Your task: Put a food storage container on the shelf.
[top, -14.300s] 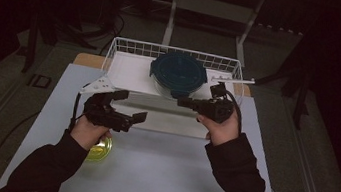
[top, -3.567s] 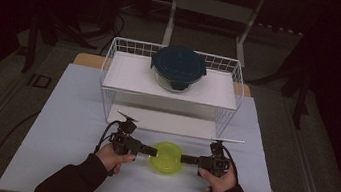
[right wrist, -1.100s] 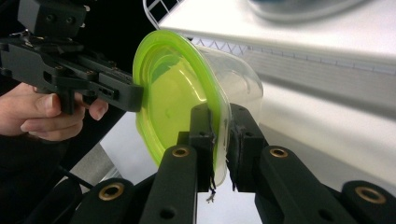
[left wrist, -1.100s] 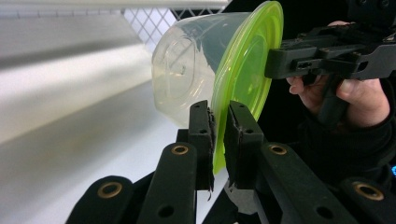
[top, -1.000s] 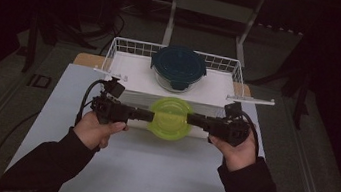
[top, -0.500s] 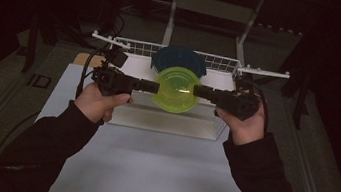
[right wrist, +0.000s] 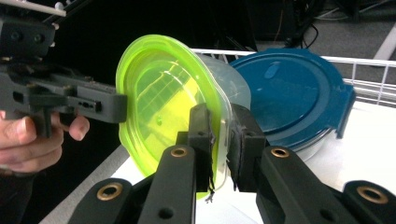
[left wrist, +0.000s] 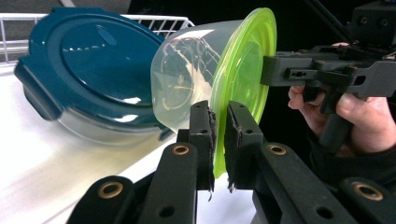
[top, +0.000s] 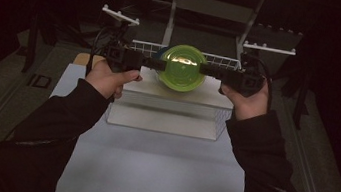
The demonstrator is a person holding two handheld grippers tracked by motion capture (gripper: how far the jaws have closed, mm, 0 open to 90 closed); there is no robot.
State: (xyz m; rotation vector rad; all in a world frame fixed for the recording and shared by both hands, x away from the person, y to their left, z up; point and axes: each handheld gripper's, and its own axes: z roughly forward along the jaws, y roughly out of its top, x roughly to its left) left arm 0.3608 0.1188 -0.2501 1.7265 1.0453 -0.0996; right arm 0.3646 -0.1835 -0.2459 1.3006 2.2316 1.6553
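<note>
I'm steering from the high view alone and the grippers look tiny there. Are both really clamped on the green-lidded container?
Observer: Yes. In the left gripper view the left gripper pinches the rim of the green lid.
Operator: And the right one?
Observer: The right gripper bites the opposite rim edge, pads pressed on it.
Operator: Which way does the container face?
Observer: It is tipped on its side; the clear tub points toward the blue-lidded container on the rack.
</note>
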